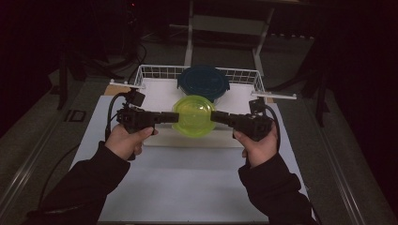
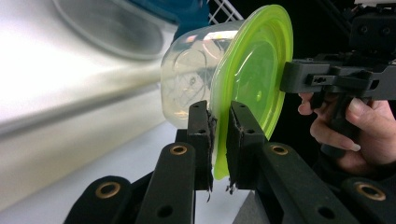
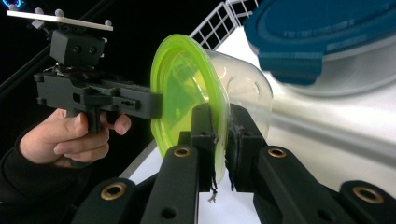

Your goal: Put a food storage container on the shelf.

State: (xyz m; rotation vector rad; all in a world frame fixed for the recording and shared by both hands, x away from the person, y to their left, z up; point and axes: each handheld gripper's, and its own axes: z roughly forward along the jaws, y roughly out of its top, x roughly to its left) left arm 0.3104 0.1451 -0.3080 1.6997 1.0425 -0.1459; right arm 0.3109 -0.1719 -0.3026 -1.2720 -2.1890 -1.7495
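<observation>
The clear container w/ green lid hangs above the white board, just in front of the wire basket, held from both sides. Left gripper is clamped on the lid's rim at its left edge; in the left gripper view the two jaws pinch the green rim w/ the clear tub on one side and the lid face on the other. Right gripper grips the opposite rim the same way, jaws squeezed on the lid edge.

Room to move: open white tabletop toward the person, free on both sides past the hands. Away from the person it's tight: the blue-lidded container sits in the basket just behind the green lid, nearly overlapping it in the high view, and the basket's wire wall runs behind that. The basket's side handles stick out near the right gripper's cable. Dark floor and a metal frame lie well beyond.
</observation>
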